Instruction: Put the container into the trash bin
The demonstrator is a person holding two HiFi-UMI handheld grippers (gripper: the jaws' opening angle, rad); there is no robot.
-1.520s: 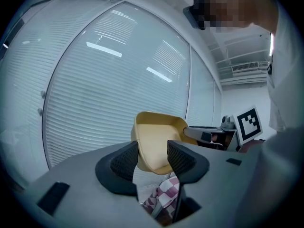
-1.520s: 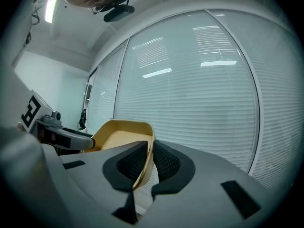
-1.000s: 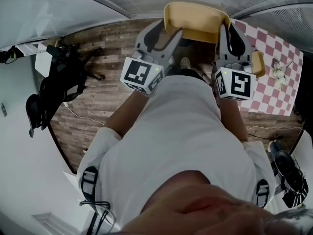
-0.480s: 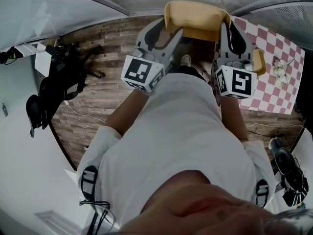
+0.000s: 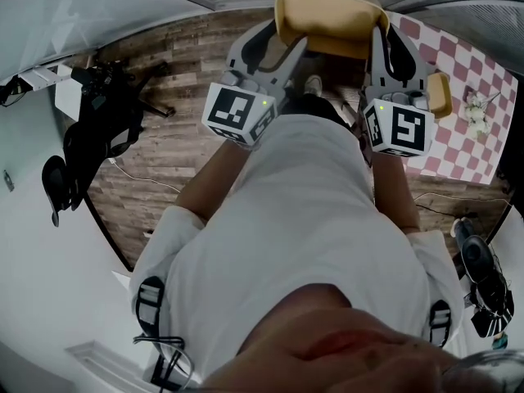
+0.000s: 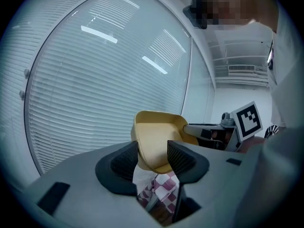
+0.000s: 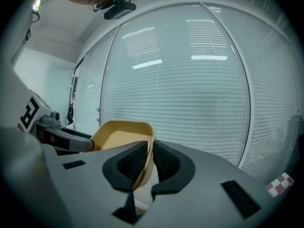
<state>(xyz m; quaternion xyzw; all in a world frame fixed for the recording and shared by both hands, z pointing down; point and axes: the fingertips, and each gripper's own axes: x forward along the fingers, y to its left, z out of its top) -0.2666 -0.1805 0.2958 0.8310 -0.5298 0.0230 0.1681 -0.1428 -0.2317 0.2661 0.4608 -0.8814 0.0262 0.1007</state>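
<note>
Container (image 5: 327, 23) runs lengthwise gripper to gripper: left gripper (image 5: 277, 46) fingers (image 6: 124, 160) clamp one end, right gripper (image 5: 391, 46) pinches the opposite rim, narrow. Bin's nowhere visible.

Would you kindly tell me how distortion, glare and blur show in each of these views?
Head view: fisheye bends the window blinds into arcs; the container is sharp, the near bottom edge blurry. Left gripper view: the window frame bows, lamp reflections streak the glass, corners go dark. Right gripper view: the same bowing, reflections and dark corners.
</note>
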